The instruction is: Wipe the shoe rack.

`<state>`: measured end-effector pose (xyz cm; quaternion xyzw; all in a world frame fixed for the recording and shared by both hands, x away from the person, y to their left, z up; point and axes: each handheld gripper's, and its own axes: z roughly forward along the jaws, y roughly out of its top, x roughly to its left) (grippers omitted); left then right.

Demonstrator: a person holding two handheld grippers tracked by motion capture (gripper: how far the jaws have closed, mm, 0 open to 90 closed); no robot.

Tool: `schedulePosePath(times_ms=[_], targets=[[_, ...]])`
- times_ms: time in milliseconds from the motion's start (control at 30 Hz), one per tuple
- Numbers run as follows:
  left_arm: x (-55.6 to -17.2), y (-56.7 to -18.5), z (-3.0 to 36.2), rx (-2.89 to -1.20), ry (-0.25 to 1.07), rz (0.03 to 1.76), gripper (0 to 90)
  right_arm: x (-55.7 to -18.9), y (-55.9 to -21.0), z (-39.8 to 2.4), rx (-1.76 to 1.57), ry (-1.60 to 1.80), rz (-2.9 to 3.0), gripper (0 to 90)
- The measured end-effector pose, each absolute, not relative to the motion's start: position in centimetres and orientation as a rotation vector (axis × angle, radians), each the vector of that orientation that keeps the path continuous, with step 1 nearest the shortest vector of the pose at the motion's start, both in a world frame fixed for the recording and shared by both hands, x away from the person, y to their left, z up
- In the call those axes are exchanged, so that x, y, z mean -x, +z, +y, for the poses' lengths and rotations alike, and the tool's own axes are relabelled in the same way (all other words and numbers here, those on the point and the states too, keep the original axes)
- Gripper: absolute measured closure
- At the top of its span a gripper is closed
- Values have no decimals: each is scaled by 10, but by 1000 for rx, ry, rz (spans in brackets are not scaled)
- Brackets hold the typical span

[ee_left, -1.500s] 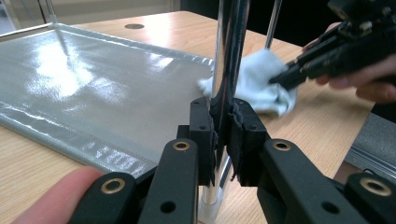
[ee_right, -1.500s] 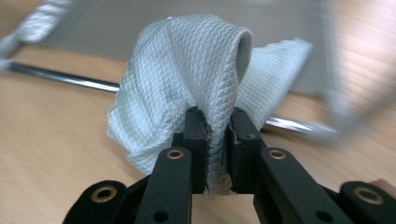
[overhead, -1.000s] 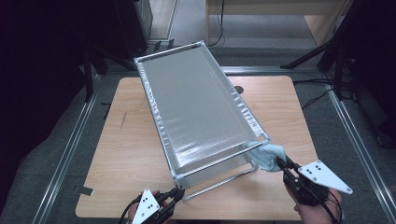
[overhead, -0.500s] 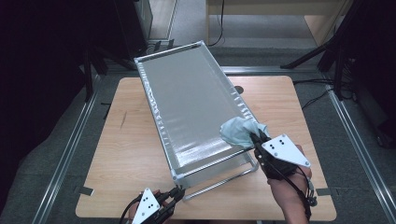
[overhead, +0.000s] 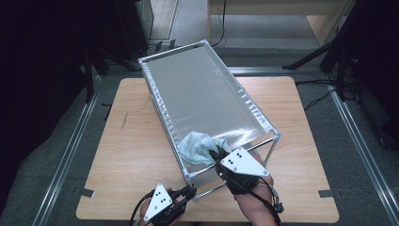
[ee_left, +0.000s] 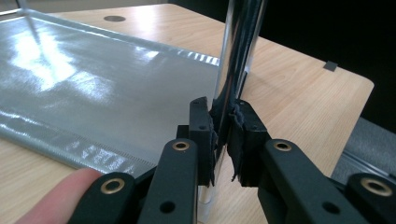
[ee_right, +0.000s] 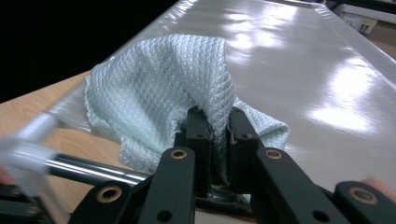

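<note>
Looking down from the high view: long rectangular chrome-framed rack with a silver-grey sheet top (overhead: 207,101) set diagonally on the light wooden table (overhead: 129,155). Left gripper (overhead: 189,192) parked at the rack's near corner post, apparently to steady the frame against the push of wiping. Right gripper (overhead: 217,155) over the near end of the sheet, clamped on a crumpled pale-green waffle-weave cloth (overhead: 196,146) lying on the sheet just inside the near rail. Judged as wiping in hand, cloth bunched so as to press flat on the surface.

Left gripper view: black jaws closed narrow on the vertical chrome post (ee_left: 236,56), pads pressed against both sides; grey sheet (ee_left: 93,84) stretching away at the left, table (ee_left: 299,84) beyond. Grip low on the post, suited to bracing rather than lifting.

Right gripper view: jaws pinched tight on a fold of the cloth (ee_right: 163,93), remainder draped forward onto the glossy sheet (ee_right: 317,70); chrome rail (ee_right: 88,170) crossing below left. Fold held high, loose fabric left trailing as the wiping face.
</note>
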<state>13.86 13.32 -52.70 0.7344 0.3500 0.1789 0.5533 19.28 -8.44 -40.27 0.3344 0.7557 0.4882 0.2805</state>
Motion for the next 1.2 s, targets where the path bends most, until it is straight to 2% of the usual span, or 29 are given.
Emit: schedulePosePath(times_ms=[133,500,600,833,1067,1200], targets=[[-139,-532,128,-1701,417,824,812,-196,-402,-91,-908,1330,2027,825],[-131,-532,128,-1719,437,782,817,-227,-398,-175,-1142,1200,1792,802],[-131,-532,128,-1720,431,780,817,-229,-397,-186,-1184,1207,1767,815],[-130,-530,126,-1741,459,782,819,-218,-402,-144,-1081,1220,1861,828],[-130,-531,126,-1735,464,784,821,-183,-402,-81,-909,1306,2013,828],[-130,-531,126,-1732,462,784,820,-181,-401,-77,-881,1325,2029,825]])
